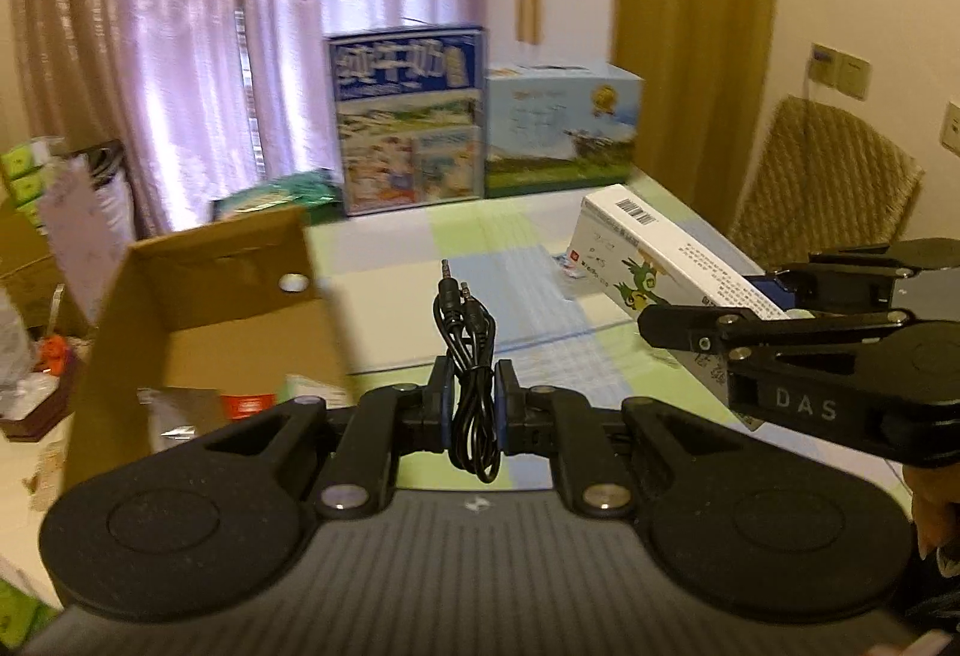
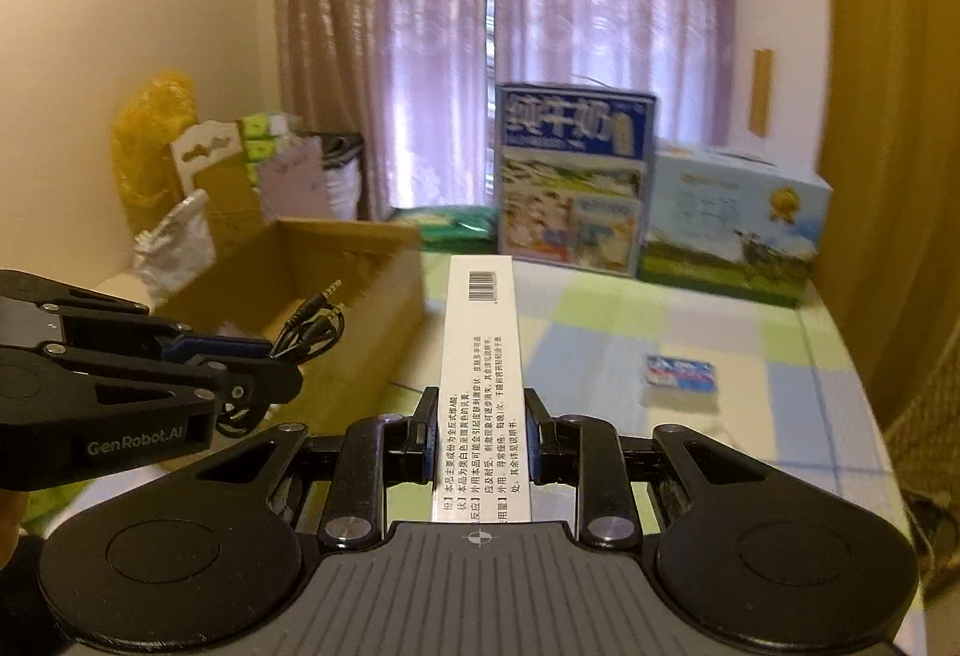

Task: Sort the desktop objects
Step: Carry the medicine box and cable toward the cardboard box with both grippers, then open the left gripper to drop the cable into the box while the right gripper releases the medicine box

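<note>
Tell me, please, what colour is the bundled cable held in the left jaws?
Black, with metal-tipped plugs; the cable shows best in the left wrist view.

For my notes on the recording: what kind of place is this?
Probably a room in a home: drawn curtains, a table with a checked cloth, a wicker chair, and printed cartons stacked by the window.

We cannot read the blurred small packet (image 2: 681,374) at right of the right wrist view. The cardboard box (image 1: 198,308) at left is smeared, its contents indistinct. The white carton (image 1: 654,260) has its near end hidden behind the right gripper (image 1: 774,296). Print on its side is too fine.
</note>
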`<state>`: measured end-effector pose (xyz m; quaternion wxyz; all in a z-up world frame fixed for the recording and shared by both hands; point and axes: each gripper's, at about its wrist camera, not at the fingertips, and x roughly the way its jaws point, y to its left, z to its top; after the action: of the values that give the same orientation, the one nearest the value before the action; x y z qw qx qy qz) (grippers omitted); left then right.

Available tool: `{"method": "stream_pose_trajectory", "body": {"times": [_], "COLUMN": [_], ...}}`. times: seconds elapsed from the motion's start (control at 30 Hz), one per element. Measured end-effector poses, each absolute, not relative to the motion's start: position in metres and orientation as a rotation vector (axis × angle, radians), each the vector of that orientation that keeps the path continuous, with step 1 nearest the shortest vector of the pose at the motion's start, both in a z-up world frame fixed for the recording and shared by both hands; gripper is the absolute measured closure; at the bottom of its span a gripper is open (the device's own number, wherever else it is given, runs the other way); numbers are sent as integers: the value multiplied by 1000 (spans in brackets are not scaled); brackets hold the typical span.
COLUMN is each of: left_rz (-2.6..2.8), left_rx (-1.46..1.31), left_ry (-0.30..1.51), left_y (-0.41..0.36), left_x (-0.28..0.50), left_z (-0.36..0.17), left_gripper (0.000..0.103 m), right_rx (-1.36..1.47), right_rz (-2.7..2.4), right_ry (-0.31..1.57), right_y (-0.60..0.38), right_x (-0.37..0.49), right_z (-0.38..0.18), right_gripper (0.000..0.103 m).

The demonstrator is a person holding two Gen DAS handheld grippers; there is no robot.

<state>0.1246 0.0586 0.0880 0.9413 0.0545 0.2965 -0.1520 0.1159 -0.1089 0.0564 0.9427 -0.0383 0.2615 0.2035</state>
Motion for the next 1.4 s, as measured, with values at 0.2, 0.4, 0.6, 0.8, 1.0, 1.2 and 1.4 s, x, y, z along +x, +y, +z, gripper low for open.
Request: {"method": "stream_pose_trajectory", "body": {"times": [0.2, 0.4, 0.6, 0.8, 1.0, 1.2, 1.4], "left_rz": [-227, -155, -113, -94, -90, -90, -94], "left_rx": [95, 92, 95, 81, 77, 77, 86], "left_ry": [610, 622, 637, 649, 657, 679, 702], "left_y": [108, 152, 184, 208, 223, 230, 231], "left_x": [123, 122, 127, 138, 153, 169, 182], "left_z": [99, 101, 97, 88, 82, 75, 64], "left_gripper": [93, 93, 93, 93, 93, 93, 93], "right_rx": [-79, -90, -91, -109, -108, -104, -94], "right_rz": [498, 554, 580, 589, 586, 590, 598], "right_ry": [521, 523, 534, 540, 552, 578, 603], "right_y": [-64, -24, 6, 27, 40, 52, 61], "right_x": [124, 132, 142, 152, 169, 186, 197], "right_z": [67, 68, 66, 62, 57, 47, 37], "right_gripper": [80, 80, 80, 80, 80, 80, 80]}}
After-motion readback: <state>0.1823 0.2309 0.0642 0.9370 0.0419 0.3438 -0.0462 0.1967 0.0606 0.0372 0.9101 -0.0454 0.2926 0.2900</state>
